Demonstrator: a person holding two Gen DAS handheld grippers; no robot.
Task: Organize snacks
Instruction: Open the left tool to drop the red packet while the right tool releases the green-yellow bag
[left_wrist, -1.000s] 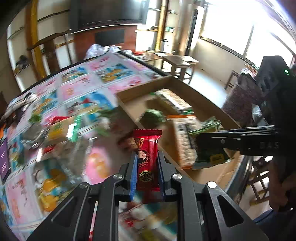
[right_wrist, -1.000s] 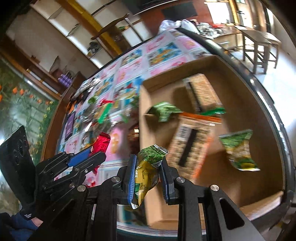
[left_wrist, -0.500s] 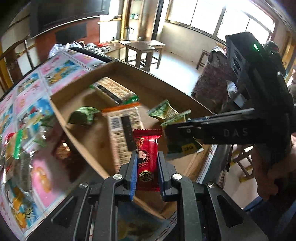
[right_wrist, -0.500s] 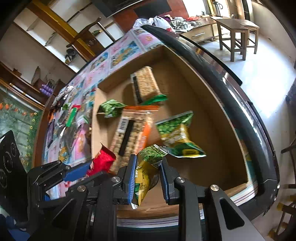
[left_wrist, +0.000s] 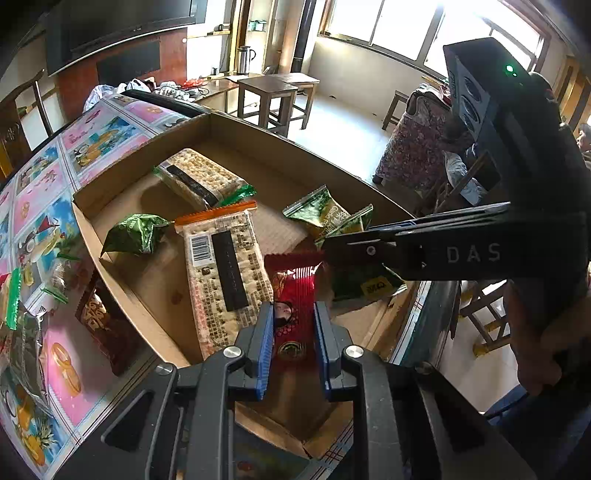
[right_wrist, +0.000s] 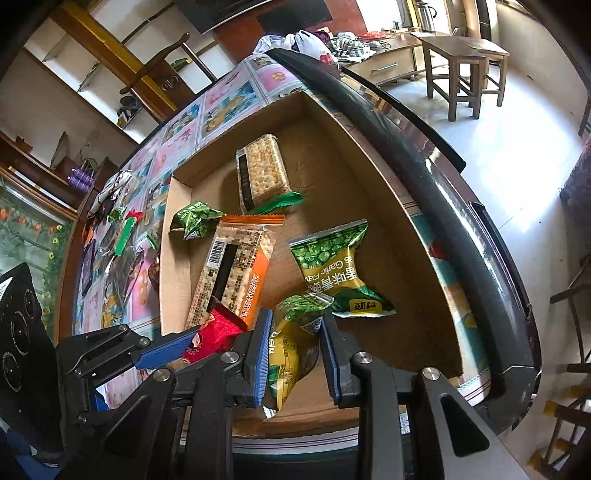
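Note:
My left gripper (left_wrist: 293, 325) is shut on a red snack packet (left_wrist: 294, 295) and holds it over the near end of a shallow cardboard box (left_wrist: 122, 280). My right gripper (right_wrist: 295, 332) is shut on a green-and-yellow pea packet (right_wrist: 291, 339), also over the box's near end (right_wrist: 436, 302). Each gripper shows in the other's view: the right one (left_wrist: 332, 243) from the side, the left one (right_wrist: 170, 347) with the red packet (right_wrist: 218, 328). In the box lie two cracker packs (left_wrist: 225, 266) (left_wrist: 201, 177), a small green bag (left_wrist: 135, 232) and a green pea bag (right_wrist: 336, 273).
Several loose snacks (left_wrist: 33, 288) lie on the patterned tablecloth (left_wrist: 44, 170) left of the box. A brown packet (left_wrist: 103, 325) leans against the box's outer wall. The table's dark edge (right_wrist: 443, 177) runs right beside the box. Stools (left_wrist: 273, 96) and chairs stand on the floor beyond.
Both grippers have moved a little further over the box with their packets, and the right gripper's fingers now overlap the red packet's top in the left wrist view. Both grips are unchanged.

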